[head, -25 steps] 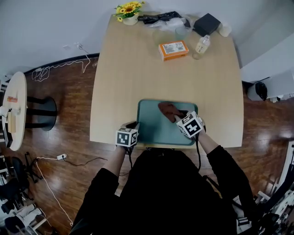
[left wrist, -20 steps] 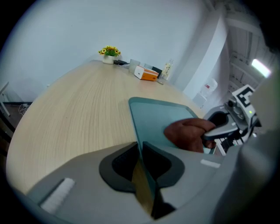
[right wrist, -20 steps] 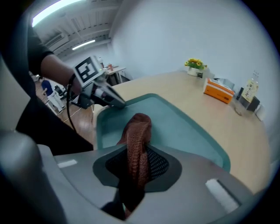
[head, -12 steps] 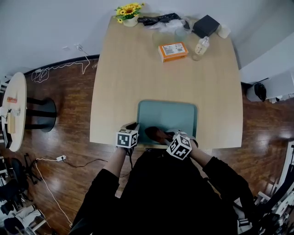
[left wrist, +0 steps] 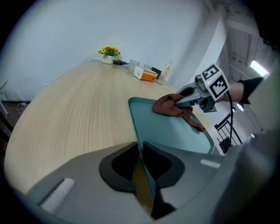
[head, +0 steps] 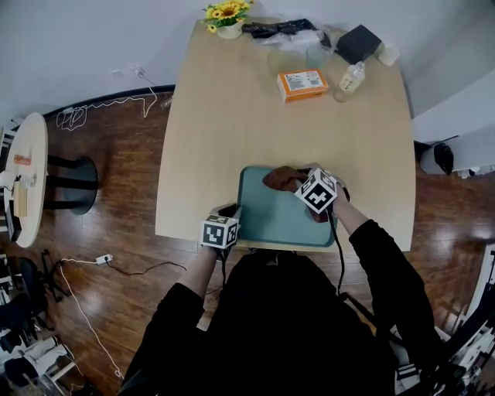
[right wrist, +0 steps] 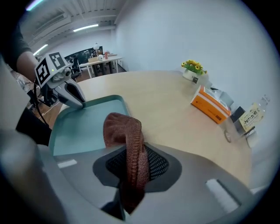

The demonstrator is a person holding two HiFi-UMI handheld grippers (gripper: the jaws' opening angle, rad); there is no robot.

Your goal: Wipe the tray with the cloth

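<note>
A teal tray (head: 267, 216) lies at the near edge of the wooden table (head: 232, 116). My left gripper (head: 232, 211) is shut on the tray's left rim, and the rim runs edge-on between its jaws (left wrist: 142, 151). My right gripper (head: 298, 184) is over the tray's far edge, shut on a brown cloth (head: 281, 179). The cloth (right wrist: 127, 135) bunches up between its jaws (right wrist: 131, 175) and rests on the tray (right wrist: 87, 122). In the left gripper view the cloth (left wrist: 168, 106) trails over the tray (left wrist: 175, 131) below the right gripper (left wrist: 180, 99). The left gripper (right wrist: 81, 103) shows in the right gripper view.
At the table's far end stand an orange box (head: 302, 84), a small bottle (head: 350, 78), a black box (head: 358, 42), a clear glass (head: 317, 54), black cables (head: 278, 29) and a pot of yellow flowers (head: 229, 14). A round side table (head: 23, 186) stands at the left.
The right gripper dragged the cloth from the tray's far part to its near edge, then back to the far edge. The left gripper kept its hold on the rim.
</note>
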